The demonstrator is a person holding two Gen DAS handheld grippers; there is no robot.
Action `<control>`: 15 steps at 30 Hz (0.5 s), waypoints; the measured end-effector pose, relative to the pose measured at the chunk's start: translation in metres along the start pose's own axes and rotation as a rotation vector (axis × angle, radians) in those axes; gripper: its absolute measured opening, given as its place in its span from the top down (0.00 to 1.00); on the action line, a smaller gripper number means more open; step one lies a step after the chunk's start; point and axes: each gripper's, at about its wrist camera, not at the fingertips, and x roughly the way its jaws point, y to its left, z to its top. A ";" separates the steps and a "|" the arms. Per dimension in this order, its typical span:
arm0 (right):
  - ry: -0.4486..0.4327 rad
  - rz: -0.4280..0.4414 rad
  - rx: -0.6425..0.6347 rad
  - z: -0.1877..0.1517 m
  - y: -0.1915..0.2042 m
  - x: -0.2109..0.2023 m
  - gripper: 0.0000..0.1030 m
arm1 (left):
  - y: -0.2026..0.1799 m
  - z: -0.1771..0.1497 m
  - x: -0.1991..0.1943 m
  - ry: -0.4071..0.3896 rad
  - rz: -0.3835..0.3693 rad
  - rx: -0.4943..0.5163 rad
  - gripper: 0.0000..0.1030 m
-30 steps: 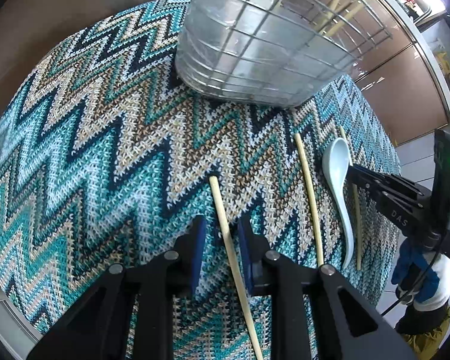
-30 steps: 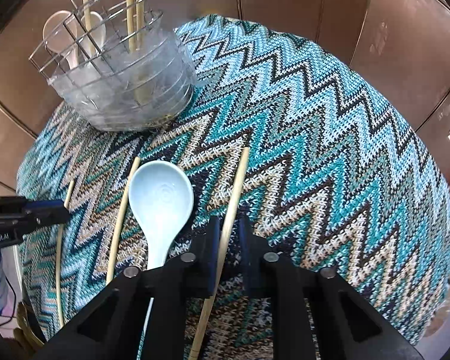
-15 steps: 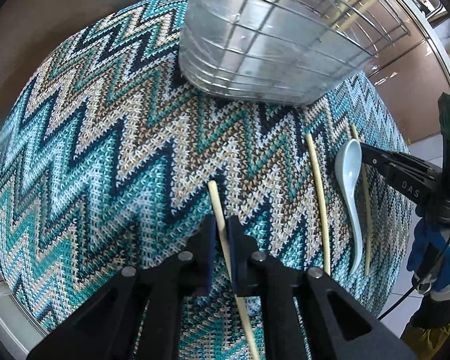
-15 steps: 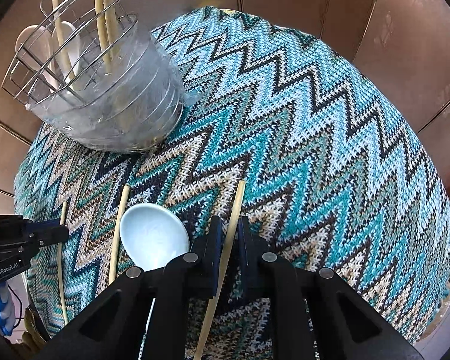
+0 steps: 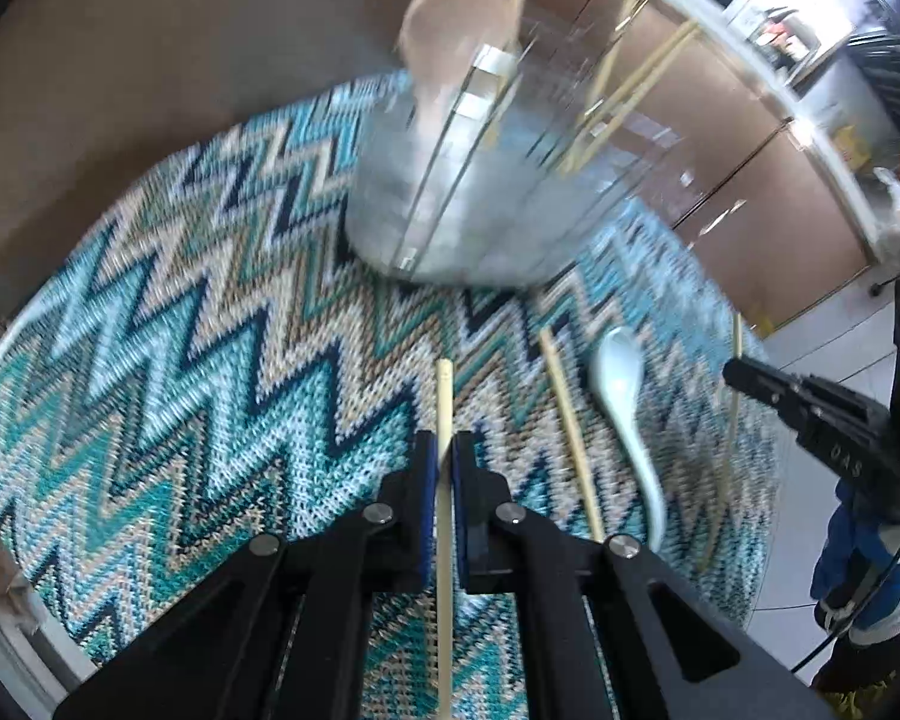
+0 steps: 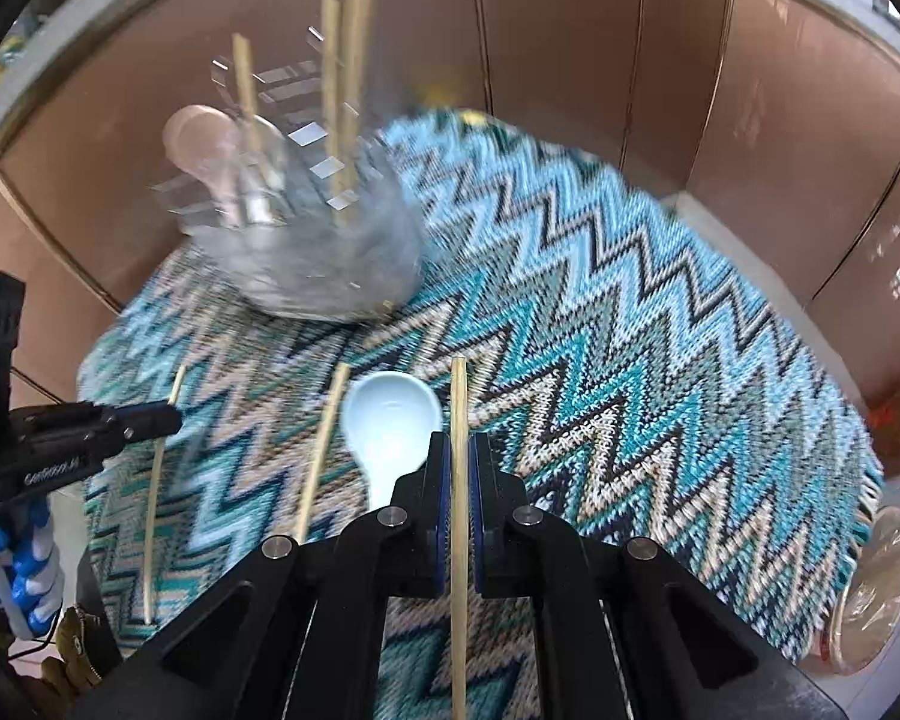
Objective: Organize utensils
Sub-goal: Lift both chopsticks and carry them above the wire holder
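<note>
At the bottom centre of the left wrist view, the left tool [image 5: 443,468] is clenched on a bamboo chopstick [image 5: 444,402], which runs straight up between the blue pads and ends just above them, near the middle of the frame. In the right wrist view, the right tool [image 6: 459,468] is likewise clamped around a second chopstick [image 6: 459,402] held upright at the bottom centre. Under both tools, a zigzag-patterned cloth [image 5: 180,360] in teal, white and tan is spread over the tabletop. Just left of the right tool, a pale blue spoon [image 6: 390,414] is seen lying on the cloth, with its bowl toward the upper part of the frame and its handle hidden behind the tool. Further left, two loose chopsticks [image 6: 321,450] are laid on the cloth, roughly parallel and apart from each other. At the left edge of that view, the other tool is seen, gripped by a blue-and-white gloved hand [image 6: 18,564]. Farthest away, in the upper left of the right wrist view, a wire utensil basket [image 6: 306,252] is blurred; upright chopsticks and a pinkish spoon [image 6: 201,138] are held in it.
</note>
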 end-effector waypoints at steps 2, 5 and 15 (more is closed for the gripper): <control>-0.041 -0.002 -0.008 -0.008 0.005 -0.020 0.94 | -0.003 -0.004 -0.017 -0.047 0.002 0.024 0.96; -0.095 -0.005 -0.013 -0.021 0.023 -0.044 0.94 | -0.009 -0.008 -0.040 -0.111 -0.009 0.043 0.96; -0.194 -0.012 -0.029 -0.044 0.069 -0.098 0.94 | -0.014 -0.024 -0.095 -0.201 -0.028 0.067 0.96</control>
